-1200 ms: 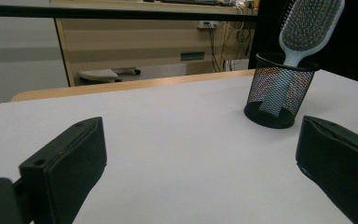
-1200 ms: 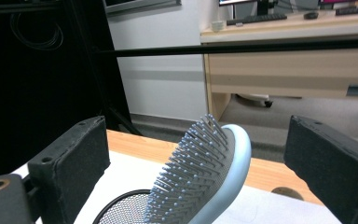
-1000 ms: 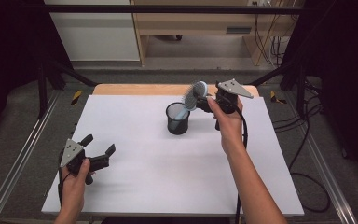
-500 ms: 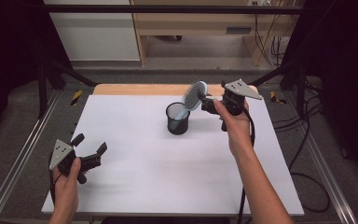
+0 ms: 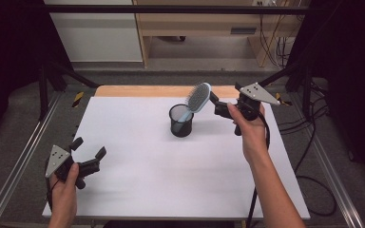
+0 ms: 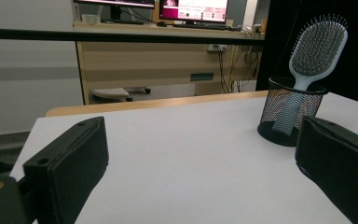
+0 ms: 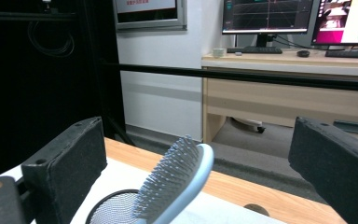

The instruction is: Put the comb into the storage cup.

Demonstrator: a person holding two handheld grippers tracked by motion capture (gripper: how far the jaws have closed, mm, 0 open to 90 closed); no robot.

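- High view: a black mesh cup [image 5: 181, 121] stands on the white table [image 5: 138, 175], toward the far middle. A pale-blue hairbrush [image 5: 196, 100] sits handle-down in it, its bristled oval head leaning out to the right. The right gripper [image 5: 217, 103] is held just right of the brush head, jaws parted and holding nothing. The left gripper [image 5: 89, 151] is near the table's front left corner, jaws wide apart and empty. Compared with a second ago, the left gripper has drawn back toward the corner, and the right gripper has pulled slightly away from the brush.
- Left gripper view: the two black, matte, block-like jaws stand far apart over bare table. Between them, farther off, the cup's [image 6: 289, 112] wire mesh shows the brush handle through it; the hairbrush's [image 6: 318, 49] pin-covered face is seen front-on here, which the high view does not give.
- Right gripper view: the hairbrush [image 7: 177, 184] appears edge-on between the spread jaws, touching neither, with the cup's [image 7: 114, 210] round rim below.
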